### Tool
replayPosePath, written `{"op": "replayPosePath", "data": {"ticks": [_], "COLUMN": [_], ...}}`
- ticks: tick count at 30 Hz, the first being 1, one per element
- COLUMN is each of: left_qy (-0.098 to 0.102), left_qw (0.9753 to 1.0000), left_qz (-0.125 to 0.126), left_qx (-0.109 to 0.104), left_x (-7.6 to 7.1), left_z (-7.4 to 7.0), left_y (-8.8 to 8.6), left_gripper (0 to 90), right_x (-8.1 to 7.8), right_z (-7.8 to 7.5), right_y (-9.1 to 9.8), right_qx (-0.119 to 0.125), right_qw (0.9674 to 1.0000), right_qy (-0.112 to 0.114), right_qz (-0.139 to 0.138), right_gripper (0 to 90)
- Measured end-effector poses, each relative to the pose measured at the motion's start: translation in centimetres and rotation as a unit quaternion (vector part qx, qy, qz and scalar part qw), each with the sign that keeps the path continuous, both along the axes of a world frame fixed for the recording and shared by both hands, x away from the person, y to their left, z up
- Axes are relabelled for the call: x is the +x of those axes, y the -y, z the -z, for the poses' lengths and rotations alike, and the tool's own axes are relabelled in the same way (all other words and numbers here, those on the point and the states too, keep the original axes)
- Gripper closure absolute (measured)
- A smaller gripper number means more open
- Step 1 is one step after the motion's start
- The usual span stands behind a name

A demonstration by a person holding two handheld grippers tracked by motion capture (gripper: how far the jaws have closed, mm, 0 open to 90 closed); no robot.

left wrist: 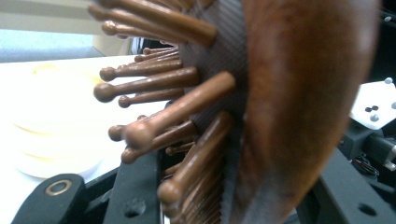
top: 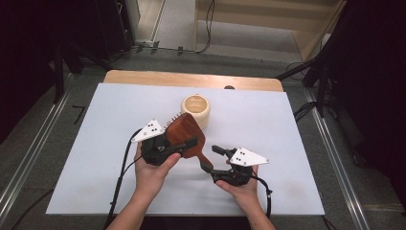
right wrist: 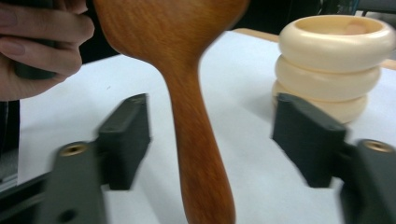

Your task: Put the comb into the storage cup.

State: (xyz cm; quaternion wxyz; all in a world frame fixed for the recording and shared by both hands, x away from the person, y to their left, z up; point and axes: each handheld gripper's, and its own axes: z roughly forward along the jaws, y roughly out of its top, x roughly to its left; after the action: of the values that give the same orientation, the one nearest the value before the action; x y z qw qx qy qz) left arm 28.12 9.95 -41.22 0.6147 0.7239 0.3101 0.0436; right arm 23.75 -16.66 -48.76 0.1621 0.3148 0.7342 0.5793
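Note:
A brown wooden hairbrush (top: 184, 130) is held above the white table cover, its back up and its handle pointing to the near right. My left gripper (top: 179, 140) is shut on the brush head; in the left gripper view the peg bristles (left wrist: 177, 84) and the rounded wooden back (left wrist: 289, 107) sit between the black jaws. My right gripper (top: 213, 159) is open. Its jaws stand wide on either side of the handle (right wrist: 196, 140), and neither pad touches the wood.
A cream ribbed pot (top: 195, 109) stands just behind the brush, near the table's middle; it also shows right of the handle (right wrist: 334, 65). The white cover (top: 95, 143) lies on a wooden table (top: 191, 79). Dark stands and cables flank the table.

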Motion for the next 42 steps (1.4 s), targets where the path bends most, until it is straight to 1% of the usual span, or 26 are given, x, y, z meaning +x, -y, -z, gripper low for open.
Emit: {"op": "replayPosePath", "data": {"ticks": [1,2,4,6,7,9,12,16,22,26,32,36,37,42], "left_qy": [0.000,0.001,0.000,0.001,0.002,0.004,0.003,0.007,0.012,0.013,0.017,0.020,0.020,0.021], "left_qw": [1.0000,1.0000,1.0000,1.0000,1.0000,0.9999,0.9999,0.9999,0.9997,0.9997,0.9995,0.9993,0.9993,0.9991], "left_qz": [-0.001,-0.002,-0.006,-0.007,-0.008,-0.009,-0.010,-0.014,-0.020,-0.022,-0.028,-0.031,-0.032,-0.035], "left_qx": [-0.002,-0.002,-0.002,0.000,0.000,-0.001,-0.003,0.000,-0.002,0.001,-0.002,0.000,-0.001,-0.003], "left_x": [0.1,0.1,0.2,0.3,0.4,0.5,0.8,1.1,1.6,1.8,2.1,2.3,2.3,2.6], "left_z": [0.0,-0.1,-0.1,-0.2,-0.2,-0.3,-0.5,-0.9,-1.4,-1.5,-1.8,-2.0,-2.1,-2.3], "left_y": [-0.1,-0.2,-0.4,-0.4,-0.5,-0.5,-0.6,-0.7,-0.8,-0.9,-1.1,-1.3,-1.4,-1.7], "left_gripper": [58.7,58.7,58.7,58.7,58.7,58.6,58.6,58.7,58.6,58.6,58.5,58.5,58.5,58.5], "right_x": [0.0,-0.1,-0.1,-0.1,-0.1,-0.1,0.0,-0.1,-0.4,-0.6,-1.2,-1.5,-1.6,-1.9], "right_z": [0.0,0.0,-0.1,-0.1,0.0,0.1,0.3,0.3,0.5,0.7,1.0,1.3,1.3,1.5], "right_y": [0.2,0.4,0.9,1.4,1.7,2.4,3.4,4.6,6.1,7.0,8.5,9.3,9.5,10.5], "right_qx": [-0.001,-0.004,0.000,0.001,-0.001,0.001,0.006,0.010,-0.004,-0.010,-0.011,-0.020,-0.017,-0.016], "right_qw": [1.0000,1.0000,1.0000,0.9999,0.9999,0.9996,0.9992,0.9985,0.9974,0.9971,0.9970,0.9965,0.9964,0.9956], "right_qy": [-0.002,-0.002,-0.005,-0.004,-0.003,-0.011,-0.014,-0.010,-0.001,-0.001,0.001,0.003,0.000,0.000], "right_qz": [0.001,0.003,0.009,0.012,0.014,0.025,0.037,0.052,0.072,0.075,0.077,0.082,0.083,0.092], "right_gripper": [11.2,9.4,7.5,0.0,0.0,0.0,0.0,0.0,0.0,0.0,0.0,0.0,0.0,0.0]}}
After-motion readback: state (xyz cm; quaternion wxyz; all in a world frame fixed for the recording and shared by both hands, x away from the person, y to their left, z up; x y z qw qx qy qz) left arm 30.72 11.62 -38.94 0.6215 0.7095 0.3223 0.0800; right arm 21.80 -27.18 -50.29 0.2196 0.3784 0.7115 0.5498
